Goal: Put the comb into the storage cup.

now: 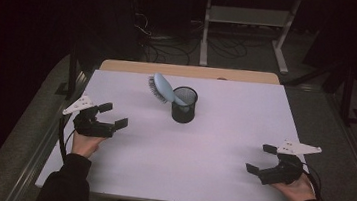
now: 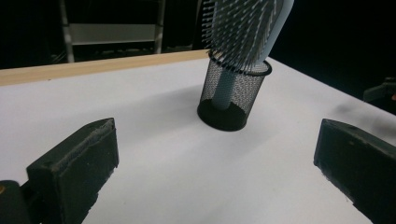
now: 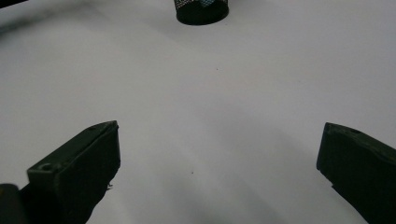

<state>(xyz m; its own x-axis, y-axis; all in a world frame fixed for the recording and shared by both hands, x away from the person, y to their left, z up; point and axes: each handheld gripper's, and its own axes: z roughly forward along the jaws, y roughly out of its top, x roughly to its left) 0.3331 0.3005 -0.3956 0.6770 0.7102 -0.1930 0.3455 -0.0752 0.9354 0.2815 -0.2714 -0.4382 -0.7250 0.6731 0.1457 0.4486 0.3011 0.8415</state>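
— So, from the high view, what sits on the white table [image 1: 211,149]?

— Near the far middle, a black mesh cup [image 1: 184,104], round and upright, with a pale blue hairbrush [image 1: 162,88] standing handle-down inside it, its oval head tilted out to the left over the rim. The left gripper [image 1: 113,115] and right gripper [image 1: 260,159] hover near the front corners, well apart from the cup, each with its jaws spread wide and nothing between them.

— What does the left gripper view add?

— Texture. You see the cup's fine wire weave with the brush handle showing through it, a solid dark base, and the rows of thin bristles on the head. A light wooden strip runs along the table's far edge.

— And the right gripper view?

— Mostly smooth tabletop, with just the cup's base at the top edge.
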